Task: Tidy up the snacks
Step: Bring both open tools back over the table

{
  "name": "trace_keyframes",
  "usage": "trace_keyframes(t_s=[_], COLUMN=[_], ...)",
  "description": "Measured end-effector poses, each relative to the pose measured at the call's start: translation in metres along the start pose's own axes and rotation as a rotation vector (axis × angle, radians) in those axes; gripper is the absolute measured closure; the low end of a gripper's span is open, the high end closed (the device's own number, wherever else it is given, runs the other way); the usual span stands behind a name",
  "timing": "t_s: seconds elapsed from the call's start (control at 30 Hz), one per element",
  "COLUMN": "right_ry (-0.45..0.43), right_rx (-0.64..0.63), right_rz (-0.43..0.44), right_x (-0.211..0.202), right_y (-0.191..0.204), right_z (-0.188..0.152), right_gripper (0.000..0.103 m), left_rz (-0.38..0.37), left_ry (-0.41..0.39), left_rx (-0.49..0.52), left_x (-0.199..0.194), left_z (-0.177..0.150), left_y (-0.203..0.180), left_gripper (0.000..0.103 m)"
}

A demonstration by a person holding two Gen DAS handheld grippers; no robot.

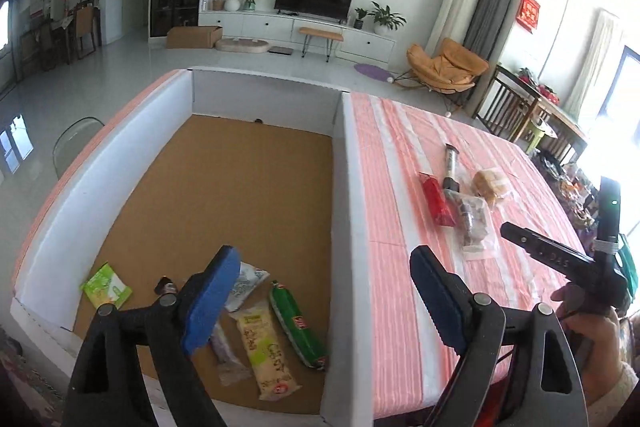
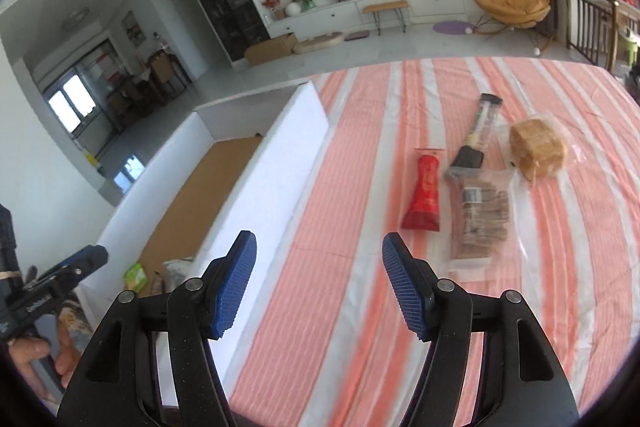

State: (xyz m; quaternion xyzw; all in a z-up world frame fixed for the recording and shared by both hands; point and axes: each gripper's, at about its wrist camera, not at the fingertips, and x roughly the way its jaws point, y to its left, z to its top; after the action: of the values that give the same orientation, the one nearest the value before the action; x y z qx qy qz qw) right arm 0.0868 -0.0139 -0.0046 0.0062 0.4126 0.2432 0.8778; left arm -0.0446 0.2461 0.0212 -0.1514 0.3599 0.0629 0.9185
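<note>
While both tools hang above the table, I take the white-walled box [image 1: 348, 187] as my landmark and read everything else off it. Inside it, at the near end of its brown floor, lie the snacks I count as sorted: a light green packet [image 1: 106, 285] in the near left corner, a pale long packet [image 1: 266, 355] and a dark green packet [image 1: 298, 327] side by side toward the right wall, with a white pouch [image 1: 246, 285] and a clear wrapper [image 1: 226, 355] partly hidden behind my left pad. They sit bunched at that end, I judge, because it is the easiest reach for dropping.

My left gripper [image 1: 326, 301] stands wide with nothing between its pads, straddling the box's right wall. My right gripper [image 2: 318, 285] is also parted and empty, just outside that same wall over the striped cloth [image 2: 340, 227].

Still outside the box, to its right on the cloth, wait four items close together: a red pouch [image 2: 424, 197], a slim dark tube [image 2: 478, 137] beyond it, a clear bag of brown pieces [image 2: 484, 221] and a bagged loaf [image 2: 538, 147] farthest from the wall. The red pouch lies nearest the box, so I judge it the likeliest next pick for the right tool, whose open pads face that cluster.
</note>
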Motion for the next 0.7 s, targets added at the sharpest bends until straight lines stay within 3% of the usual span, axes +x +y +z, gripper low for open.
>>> trace_keyframes(t_s=[0.07,0.17,0.27,0.33,0.4,0.57,0.7], right_ry=[0.010,0.020,0.021,0.011,-0.016,0.015,0.021], right_rx=[0.063,0.169,0.282,0.414,0.452,0.420,0.406], right_rz=[-0.158,-0.327,-0.439,-0.397,-0.424,-0.459,-0.470], right_x=[0.007,0.009,0.003,-0.002,-0.010,0.001,0.005], right_y=[-0.048,-0.112,-0.153,-0.175,-0.181,-0.178,-0.179], right_z=[-0.014,-0.031,-0.048,-0.050,-0.054,-0.055,-0.056], right_gripper=[0.034,0.034,0.034,0.033,0.034,0.033,0.032], left_rz=[-0.099,-0.190,-0.196,-0.153,-0.098,-0.008,0.042], left_ry=[0.023,0.087,0.112,0.120,0.136,0.186,0.192], left_rx=[0.074,0.151,0.202,0.224,0.228,0.177,0.213], left_x=[0.009,0.036,0.073,0.103,0.133,0.188,0.206], left_z=[-0.003,-0.011,-0.019,-0.021,-0.025,-0.030,-0.036], left_y=[-0.045,-0.099,-0.134,-0.148,-0.149,-0.127,-0.124], left_gripper=[0.010,0.008,0.008,0.008,0.008,0.008,0.008])
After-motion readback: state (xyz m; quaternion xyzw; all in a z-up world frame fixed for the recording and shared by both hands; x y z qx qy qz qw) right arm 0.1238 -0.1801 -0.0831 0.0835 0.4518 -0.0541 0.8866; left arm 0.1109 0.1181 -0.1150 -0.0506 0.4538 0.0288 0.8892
